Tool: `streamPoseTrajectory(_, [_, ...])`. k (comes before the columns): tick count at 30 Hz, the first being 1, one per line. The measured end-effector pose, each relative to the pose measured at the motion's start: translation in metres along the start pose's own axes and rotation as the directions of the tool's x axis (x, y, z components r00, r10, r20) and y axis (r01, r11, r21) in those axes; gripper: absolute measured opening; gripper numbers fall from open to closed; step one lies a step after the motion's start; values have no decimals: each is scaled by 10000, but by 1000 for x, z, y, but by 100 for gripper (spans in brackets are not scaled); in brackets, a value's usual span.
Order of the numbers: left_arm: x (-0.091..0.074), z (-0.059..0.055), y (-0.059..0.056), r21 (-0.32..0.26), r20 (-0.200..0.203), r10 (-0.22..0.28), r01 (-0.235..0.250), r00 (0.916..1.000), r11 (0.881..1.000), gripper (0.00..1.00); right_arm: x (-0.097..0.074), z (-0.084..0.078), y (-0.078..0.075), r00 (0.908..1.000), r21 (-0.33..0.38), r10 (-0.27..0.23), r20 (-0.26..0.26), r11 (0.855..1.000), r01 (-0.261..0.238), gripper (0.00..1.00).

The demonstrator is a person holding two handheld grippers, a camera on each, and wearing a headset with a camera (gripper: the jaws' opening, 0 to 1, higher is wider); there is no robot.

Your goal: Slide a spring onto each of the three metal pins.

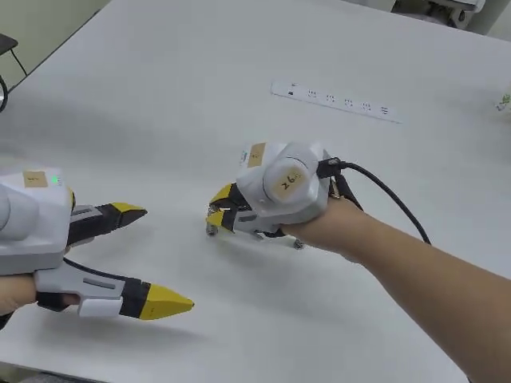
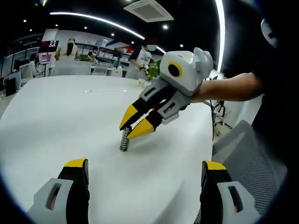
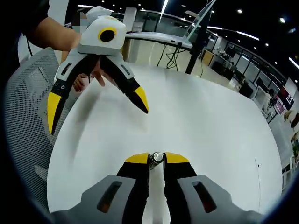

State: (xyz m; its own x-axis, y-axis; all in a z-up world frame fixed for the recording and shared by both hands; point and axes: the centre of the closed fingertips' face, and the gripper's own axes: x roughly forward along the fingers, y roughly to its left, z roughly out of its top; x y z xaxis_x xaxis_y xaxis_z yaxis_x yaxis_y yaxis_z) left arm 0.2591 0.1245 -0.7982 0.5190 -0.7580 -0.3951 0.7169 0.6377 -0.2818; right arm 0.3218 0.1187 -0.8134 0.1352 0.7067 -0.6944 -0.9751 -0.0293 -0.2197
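Right now my right gripper (image 2: 128, 131) is clenched on the top of a spring (image 2: 124, 142) standing upright on the white worktop (image 1: 160, 96); my left gripper (image 1: 164, 257) hangs spread and empty nearby. The risk, as I judge it: the coil is thin, springy wire, so an off-centre pinch could buckle it or flick it away across the smooth, matte surface; the slick yellow jaw tips offer little bite on round metal.
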Motion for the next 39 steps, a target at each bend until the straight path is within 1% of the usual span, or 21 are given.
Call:
streamPoseTrajectory(3, [1,0,0,15,-27,-3,3,10000,10000,98,0,0,-1,10000,45,-25,50,10000,25,8])
streamPoseTrajectory(10, [1,1,-1,48,-23,-30,30,10000,10000,98,1,1,0,10000,-43,-6,-28,10000,6,9])
streamPoseTrajectory(13, [1,1,-1,58,-14,-32,32,10000,10000,98,1,1,1,10000,29,-6,-23,10000,6,9])
streamPoseTrajectory(24, [2,5,-1,115,30,-38,37,10000,9999,98,0,1,1,9999,-40,-53,-135,10000,53,10])
streamPoseTrajectory(28, [2,6,-1,148,13,-64,64,10000,9999,98,-2,2,-2,9998,62,-176,-49,9998,176,16])
streamPoseTrajectory(33, [3,10,-1,178,12,-54,54,10000,9998,98,-8,5,-7,9993,368,-336,132,9988,331,18])
streamPoseTrajectory(35, [3,11,0,230,7,-32,32,10000,9997,98,-11,4,-8,9989,398,-462,60,9981,459,24])
streamPoseTrajectory(37, [3,14,1,250,43,-18,17,10000,9997,98,-16,6,-9,9982,394,-576,189,9976,568,27])
streamPoseTrajectory(39, [4,15,1,255,70,-20,18,10000,9997,98,-19,7,-11,9973,530,-676,302,9964,659,28])
